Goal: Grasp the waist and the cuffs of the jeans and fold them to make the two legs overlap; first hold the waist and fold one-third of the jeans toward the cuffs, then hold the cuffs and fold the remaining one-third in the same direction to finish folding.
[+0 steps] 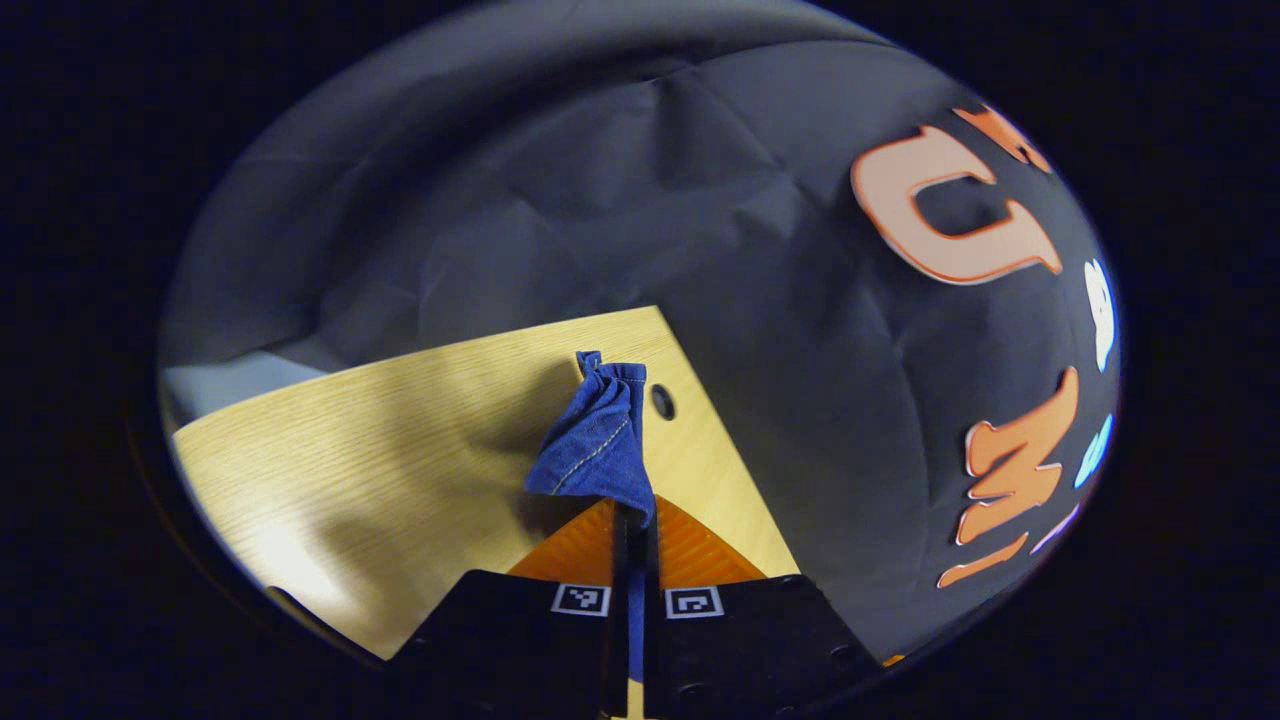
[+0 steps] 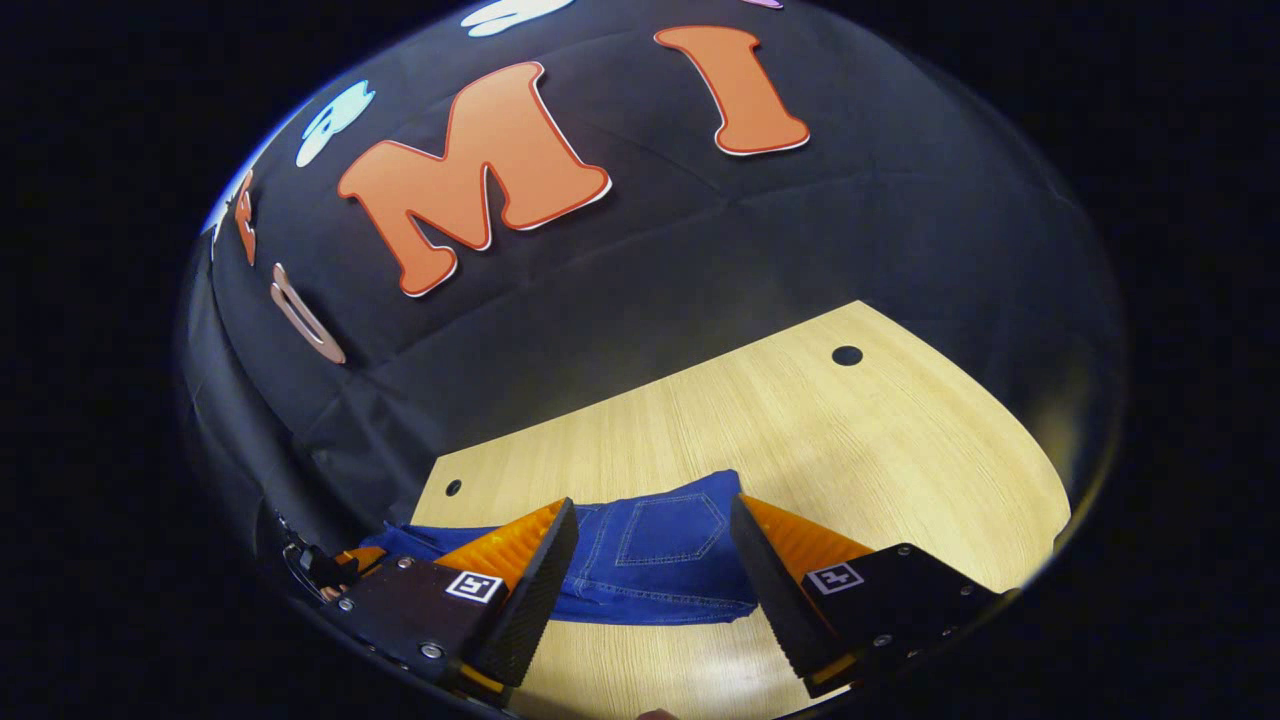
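Left claw (image 1: 632, 520) pressed together on a bunched fold of dark-blue denim jeans (image 1: 598, 440) with pale stitching, cloth sticking up past the tips and hanging clear of the pale wood-grain tabletop (image 1: 400, 430). Which part of the garment was pinched (a hem or cuff edge, to judge by the stitched seam) could not be told for certain. Small round dark hole (image 1: 662, 401) in the board just beside the raised denim, near the corner.

Right claw (image 2: 650, 570) spread wide, holding nothing, poised low above the tabletop (image 2: 850, 440). Jeans (image 2: 660, 550) lay flat directly ahead of it, framed in the gap, back pocket upward, so probably the seat and waist end. Long axis of the jeans ran crosswise to this claw's line of sight, trailing off past its left-hand finger (image 2: 520, 580) toward a dark piece of gear at the view's lower edge, too small to identify. Two more round holes beyond the jeans: one (image 2: 847, 355) far off toward the back edge, one (image 2: 453, 487) nearer the denim's trailing end.

Judged as the opening fold, with one end caught and lifted, the waist end not yet gripped. Next move seemed to depend on this: waist lay straight in front of the open claw and close, needing only a short advance and a closing on the near edge, taken squarely across the garment's length.
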`<state>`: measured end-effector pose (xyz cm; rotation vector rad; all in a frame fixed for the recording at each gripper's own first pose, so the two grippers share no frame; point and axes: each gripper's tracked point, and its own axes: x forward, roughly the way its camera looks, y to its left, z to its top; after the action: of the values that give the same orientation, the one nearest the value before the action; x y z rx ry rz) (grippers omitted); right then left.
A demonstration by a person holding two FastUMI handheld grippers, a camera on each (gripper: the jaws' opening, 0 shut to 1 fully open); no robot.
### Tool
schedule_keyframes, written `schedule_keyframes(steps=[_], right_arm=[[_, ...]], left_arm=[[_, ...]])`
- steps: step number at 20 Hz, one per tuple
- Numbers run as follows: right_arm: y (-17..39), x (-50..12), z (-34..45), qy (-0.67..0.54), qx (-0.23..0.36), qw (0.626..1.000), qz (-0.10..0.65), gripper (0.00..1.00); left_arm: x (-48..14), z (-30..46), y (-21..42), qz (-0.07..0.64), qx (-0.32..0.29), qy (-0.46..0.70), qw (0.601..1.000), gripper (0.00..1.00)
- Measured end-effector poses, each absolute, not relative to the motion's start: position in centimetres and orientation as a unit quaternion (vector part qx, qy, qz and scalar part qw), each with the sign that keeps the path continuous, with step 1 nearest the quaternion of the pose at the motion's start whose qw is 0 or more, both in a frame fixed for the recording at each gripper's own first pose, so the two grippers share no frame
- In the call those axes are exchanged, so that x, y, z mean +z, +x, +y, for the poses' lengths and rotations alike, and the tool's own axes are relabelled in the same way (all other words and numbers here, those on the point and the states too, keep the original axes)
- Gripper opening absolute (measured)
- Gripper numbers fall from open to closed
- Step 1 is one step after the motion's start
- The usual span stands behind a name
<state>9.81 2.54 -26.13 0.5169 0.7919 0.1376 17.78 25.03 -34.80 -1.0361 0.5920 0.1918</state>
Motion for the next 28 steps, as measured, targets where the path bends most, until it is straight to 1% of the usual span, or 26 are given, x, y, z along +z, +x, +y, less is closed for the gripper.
schedule_keyframes(steps=[4, 7, 9, 12, 17, 21, 26, 27, 28], right_arm=[[10.3, -26.0, 1.8, 0.253, 0.087, 0.888, 0.374, 0.95], [10.4, -25.9, 0.7, 0.25, 0.093, 0.891, 0.367, 0.95], [10.7, -25.9, -0.1, 0.242, 0.093, 0.896, 0.36, 0.95], [10.9, -25.8, -1.2, 0.247, 0.096, 0.897, 0.354, 0.95], [11.0, -26.1, -3.1, 0.256, 0.094, 0.897, 0.348, 0.95], [10.7, -26.7, -4.7, 0.255, 0.091, 0.897, 0.35, 0.95], [10.8, -26.8, -6.6, 0.259, 0.082, 0.899, 0.344, 0.95], [10.9, -26.7, -6.9, 0.26, 0.081, 0.899, 0.343, 0.95], [10.9, -26.7, -7.1, 0.259, 0.08, 0.9, 0.342, 0.95]], left_arm=[[-27.6, 19.5, 18.7, 0.252, 0.033, -0.436, 0.864, 0.06], [-23.0, 15.2, 20.0, 0.234, -0.009, -0.409, 0.882, 0.06], [-21.2, 12.1, 20.1, 0.233, -0.034, -0.382, 0.894, 0.06], [-19.4, 7.0, 20.4, 0.242, -0.068, -0.356, 0.9, 0.06], [-19.3, -1.5, 20.7, 0.278, -0.122, -0.318, 0.898, 0.06], [-21.0, -9.3, 20.7, 0.321, -0.164, -0.268, 0.894, 0.06], [-23.2, -17.2, 18.5, 0.37, -0.222, -0.163, 0.887, 0.06], [-23.5, -17.8, 17.8, 0.375, -0.229, -0.141, 0.887, 0.09], [-23.5, -18.5, 16.8, 0.379, -0.244, -0.128, 0.883, 0.09]])
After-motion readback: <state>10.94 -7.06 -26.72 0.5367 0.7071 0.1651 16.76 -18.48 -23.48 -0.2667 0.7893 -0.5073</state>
